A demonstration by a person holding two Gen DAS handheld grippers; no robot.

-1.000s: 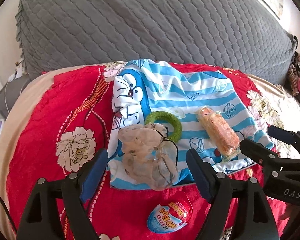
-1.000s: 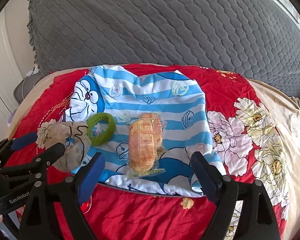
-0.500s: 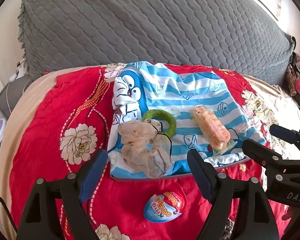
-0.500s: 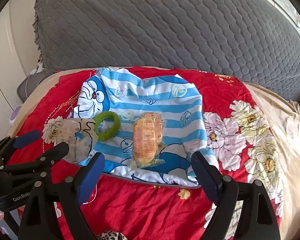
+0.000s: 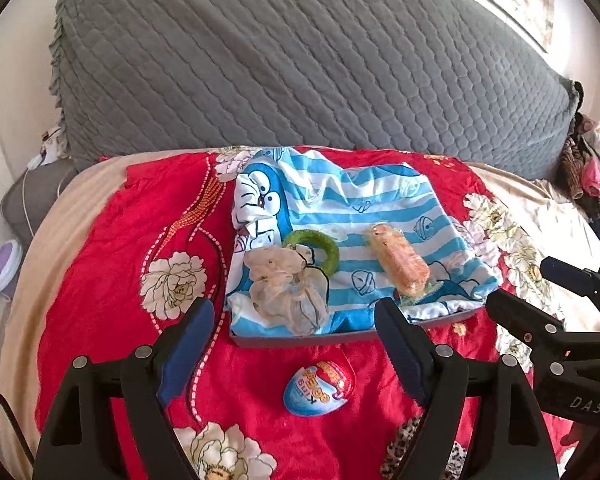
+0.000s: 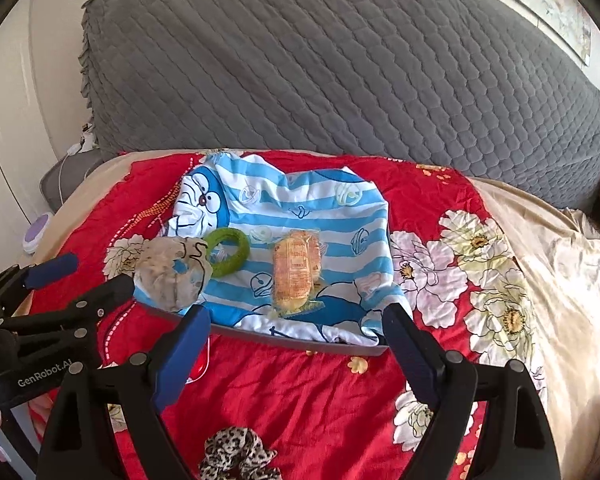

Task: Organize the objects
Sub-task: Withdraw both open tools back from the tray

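- Left wrist view: the left tool [image 5: 294, 344] hangs over a red floral bedspread [image 5: 100, 264], its blue-padded jaws spread wide with nothing between them.
- A flat tray [image 5: 300, 338] draped in a blue-striped cartoon cloth [image 5: 384, 200] lies on the bedspread beyond the jaws.
- On the cloth, a beige scrunchie [image 5: 286, 292] sits at the near left, touching a green ring [image 5: 328, 250] behind it; a wrapped snack [image 5: 398, 260] lies well to their right.
- A blue-and-red egg [image 5: 320, 388] rests on the bedspread just in front of the tray, off the cloth.
- A leopard scrunchie [image 5: 404, 440] shows at the lower edge, partly hidden by the right finger.
- The right tool [image 5: 520, 284] enters from the right, jaws apart.
- A grey quilted pillow [image 5: 300, 64] stands behind.
- Right wrist view: the right tool [image 6: 296, 338] hangs above the tray's near rim [image 6: 300, 342], jaws spread and empty.
- The snack [image 6: 296, 272] lies mid-cloth, the ring [image 6: 226, 250] to its left, the beige scrunchie [image 6: 172, 276] at the cloth's left edge.
- The left tool [image 6: 88, 274] reaches in from the left, jaws apart, near the beige scrunchie; contact cannot be told.
- The leopard scrunchie [image 6: 236, 458] lies on the bedspread [image 6: 308, 392] at the bottom edge.
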